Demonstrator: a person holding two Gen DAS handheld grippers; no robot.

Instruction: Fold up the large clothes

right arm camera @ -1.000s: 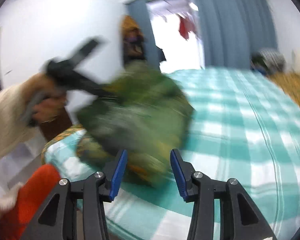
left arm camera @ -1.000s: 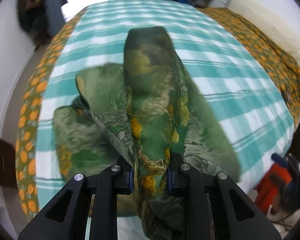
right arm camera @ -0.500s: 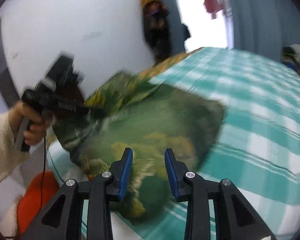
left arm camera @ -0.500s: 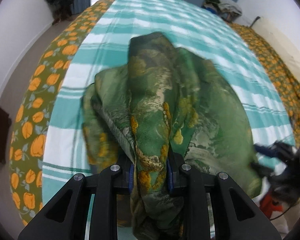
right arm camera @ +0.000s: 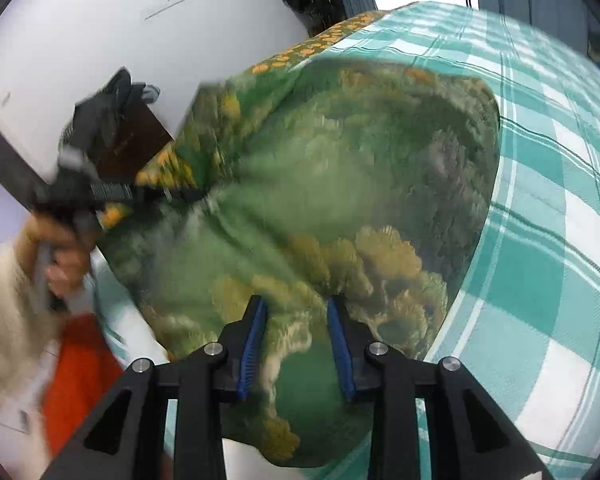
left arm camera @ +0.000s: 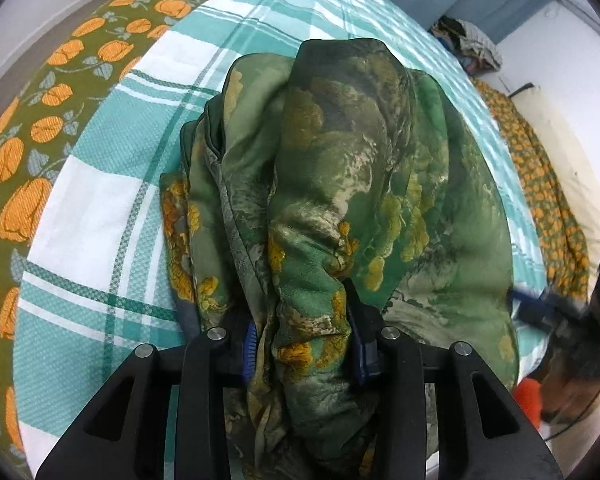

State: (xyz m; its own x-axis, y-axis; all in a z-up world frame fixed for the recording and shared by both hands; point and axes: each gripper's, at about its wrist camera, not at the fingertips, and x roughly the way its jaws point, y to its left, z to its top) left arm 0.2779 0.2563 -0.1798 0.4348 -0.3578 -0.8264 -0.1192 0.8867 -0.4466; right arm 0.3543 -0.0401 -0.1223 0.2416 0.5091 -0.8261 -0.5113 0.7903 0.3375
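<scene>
Here the left gripper (left arm camera: 304, 344) clamps a thick bunch of the green floral garment (left arm camera: 340, 168), heaped on the checked bedspread (left arm camera: 100, 208); the right gripper (right arm camera: 296, 344) straddles its hem, jaws narrow, grip uncertain, so a pull could slip the slick cloth free

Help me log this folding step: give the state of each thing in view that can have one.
Green floral garment: bunched, lying on the bed, one end gathered between the left gripper's fingers.
Left gripper: shut on the garment.
Right gripper: fingers apart either side of the cloth, grip unclear.
Checked bedspread: spread flat.
</scene>
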